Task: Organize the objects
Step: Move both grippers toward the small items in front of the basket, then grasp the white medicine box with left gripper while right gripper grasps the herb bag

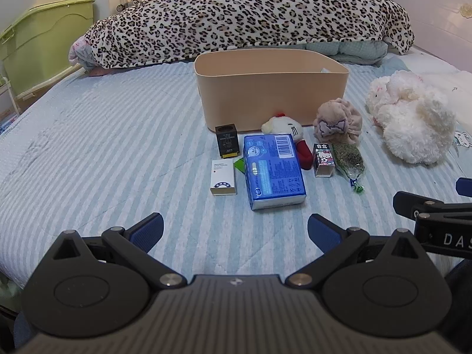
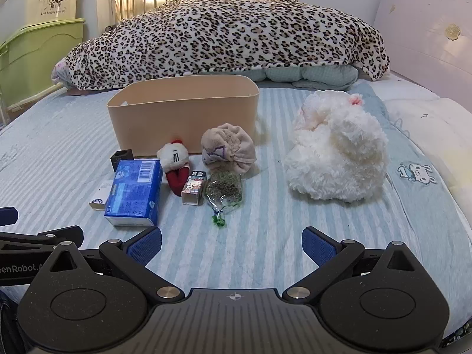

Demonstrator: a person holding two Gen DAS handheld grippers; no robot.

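A beige bin (image 1: 271, 88) (image 2: 183, 118) stands on the striped bed. In front of it lie a black box (image 1: 226, 141), a white box (image 1: 223, 177), a blue tissue pack (image 1: 273, 171) (image 2: 134, 193), a white and red plush (image 1: 292, 135) (image 2: 175, 165), a pink plush (image 1: 337, 121) (image 2: 228, 147), a small Hello Kitty box (image 1: 323, 159) (image 2: 193, 191) and a bag of dried herbs (image 1: 349, 159) (image 2: 224, 193). My left gripper (image 1: 235, 230) is open and empty, short of the tissue pack. My right gripper (image 2: 231, 246) is open and empty, short of the herb bag.
A large white fluffy plush (image 1: 413, 118) (image 2: 336, 153) lies to the right. A leopard blanket (image 1: 250, 14) (image 2: 224, 35) is heaped behind the bin. A green storage box (image 1: 44, 44) stands off the bed at left. A headboard (image 2: 427, 35) is at right.
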